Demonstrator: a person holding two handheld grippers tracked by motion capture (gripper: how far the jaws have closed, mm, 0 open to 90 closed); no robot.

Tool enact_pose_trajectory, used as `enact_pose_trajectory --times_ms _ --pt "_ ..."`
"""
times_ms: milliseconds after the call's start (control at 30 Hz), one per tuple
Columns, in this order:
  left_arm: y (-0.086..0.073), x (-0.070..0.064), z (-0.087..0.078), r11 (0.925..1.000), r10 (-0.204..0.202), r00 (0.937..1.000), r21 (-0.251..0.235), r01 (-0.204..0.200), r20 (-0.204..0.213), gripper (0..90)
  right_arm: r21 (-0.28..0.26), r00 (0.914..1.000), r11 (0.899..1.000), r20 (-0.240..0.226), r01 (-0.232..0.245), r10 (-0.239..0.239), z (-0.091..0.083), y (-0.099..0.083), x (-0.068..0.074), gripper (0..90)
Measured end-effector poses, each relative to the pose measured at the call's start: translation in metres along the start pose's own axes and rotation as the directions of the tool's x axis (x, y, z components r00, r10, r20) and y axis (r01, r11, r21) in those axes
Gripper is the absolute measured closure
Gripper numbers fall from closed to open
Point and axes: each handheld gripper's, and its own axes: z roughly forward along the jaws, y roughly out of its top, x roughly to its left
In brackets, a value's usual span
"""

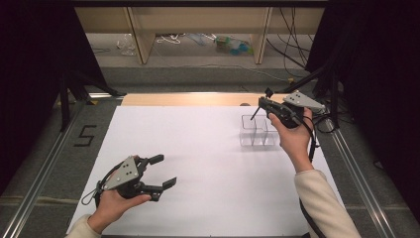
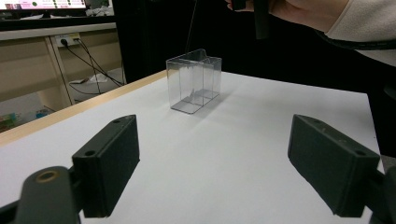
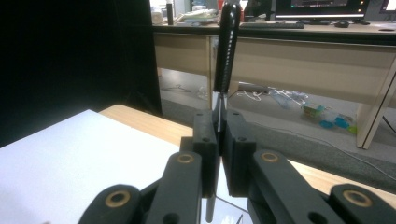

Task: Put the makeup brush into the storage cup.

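I see a clear box [image 1: 258,131] on the white sheet [image 1: 198,168] that covers the table. The clear box has thin walls inside that split it into a few little rooms. From the left gripper view the clear box [image 2: 194,80] looks see-through all the way, and I cannot spot anything lying in its rooms.

My right gripper [image 1: 261,105] hangs just above the clear box, at its far side. Its jaws are pressed almost together, and they pinch a thin black stick tool [image 3: 226,51]. In the right gripper view the stick tool stands straight up from the jaws, with a fat black grip on top and a thin metal shaft squeezed between the jaws. A bit of the shaft pokes out under the jaws too. In the high view the low end of the stick tool [image 1: 254,114] slants down toward the clear box.

My left gripper [image 1: 165,171] is well away from the clear box, on the near side of the sheet. Its jaws are spread wide and hold nothing.
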Motion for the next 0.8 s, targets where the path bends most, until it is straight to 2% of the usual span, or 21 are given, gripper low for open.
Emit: enact_pose_trajectory --times_ms 200,500,800 --pt "0.0 0.0 0.0 1.0 0.0 1.0 0.0 0.0 0.0 16.7 -0.005 1.0 1.0 0.002 0.004 -0.004 0.0023 0.0002 0.0005 85.6" --pt "0.0 0.0 -0.0001 1.0 0.0 1.0 0.0 0.0 0.001 16.7 0.017 0.9999 1.0 0.002 0.011 -0.011 0.004 0.0004 0.0002 85.6" --pt "0.0 -0.0001 0.0 1.0 0.001 1.0 0.0 -0.001 0.001 16.7 0.004 0.9999 1.0 0.009 0.011 -0.011 0.0074 -0.0005 0.0002 85.6"
